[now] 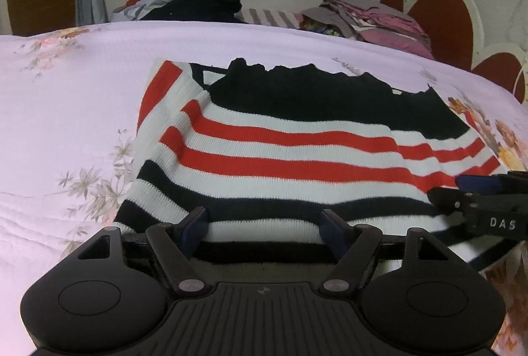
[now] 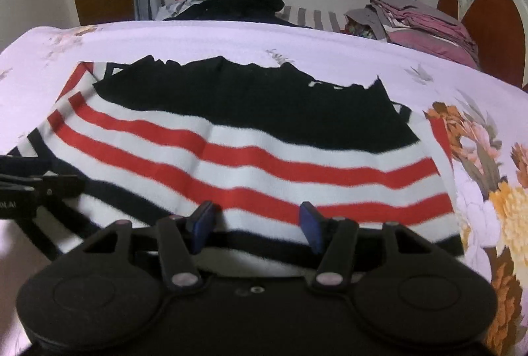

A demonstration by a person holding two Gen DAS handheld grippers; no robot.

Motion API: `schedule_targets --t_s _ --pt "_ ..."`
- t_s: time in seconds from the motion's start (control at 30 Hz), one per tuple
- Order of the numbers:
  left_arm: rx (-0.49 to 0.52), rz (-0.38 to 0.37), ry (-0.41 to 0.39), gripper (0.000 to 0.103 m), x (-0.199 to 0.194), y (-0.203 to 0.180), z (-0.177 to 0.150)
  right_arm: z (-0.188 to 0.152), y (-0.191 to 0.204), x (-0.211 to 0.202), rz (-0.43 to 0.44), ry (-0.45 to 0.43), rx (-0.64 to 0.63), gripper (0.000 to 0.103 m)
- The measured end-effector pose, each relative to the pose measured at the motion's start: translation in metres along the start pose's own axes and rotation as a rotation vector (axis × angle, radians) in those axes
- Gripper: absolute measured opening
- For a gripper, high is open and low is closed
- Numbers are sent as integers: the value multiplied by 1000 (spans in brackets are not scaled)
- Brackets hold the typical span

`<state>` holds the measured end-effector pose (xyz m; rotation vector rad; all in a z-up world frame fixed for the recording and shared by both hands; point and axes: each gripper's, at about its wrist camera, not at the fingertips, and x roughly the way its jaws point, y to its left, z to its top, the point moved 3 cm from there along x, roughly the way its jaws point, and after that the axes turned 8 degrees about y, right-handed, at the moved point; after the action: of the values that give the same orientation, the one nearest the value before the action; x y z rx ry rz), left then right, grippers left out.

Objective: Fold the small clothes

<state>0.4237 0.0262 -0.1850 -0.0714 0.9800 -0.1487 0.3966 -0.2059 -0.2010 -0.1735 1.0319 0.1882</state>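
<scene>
The striped sweater [image 1: 280, 151] lies flat on the bed [image 1: 66, 98], long axis crosswise. Left gripper [image 1: 265, 225] and right gripper [image 2: 257, 224], both spread apart, sit at its near hem, equally close.

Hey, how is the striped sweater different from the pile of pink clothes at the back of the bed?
The striped sweater lies spread flat near the front of the bed; the pink clothes sit stacked in folded layers at the far edge.
The sweater has bold red, white and black bands; the pink clothes are plain mauve and grey.
Both grippers, left gripper and right gripper, sit open at the sweater's near hem; neither is near the pink clothes.
Both rest on the floral bedspread.
</scene>
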Motion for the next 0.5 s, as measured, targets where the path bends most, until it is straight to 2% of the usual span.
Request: schedule_targets --t_s 0.13,0.27,0.37,0.5 --pt "-27 11 20 74 -9 -1 3 7 1 -7 -7 6 26 59" --pt "-101 -4 47 74 -19 1 3 8 2 -25 24 -43 58 75" --pt "-162 -18 71 77 -25 5 1 7 -3 -34 61 -48 94 75" --pt "-158 8 88 87 -32 3 -2 5 -8 -39 72 -42 108 75"
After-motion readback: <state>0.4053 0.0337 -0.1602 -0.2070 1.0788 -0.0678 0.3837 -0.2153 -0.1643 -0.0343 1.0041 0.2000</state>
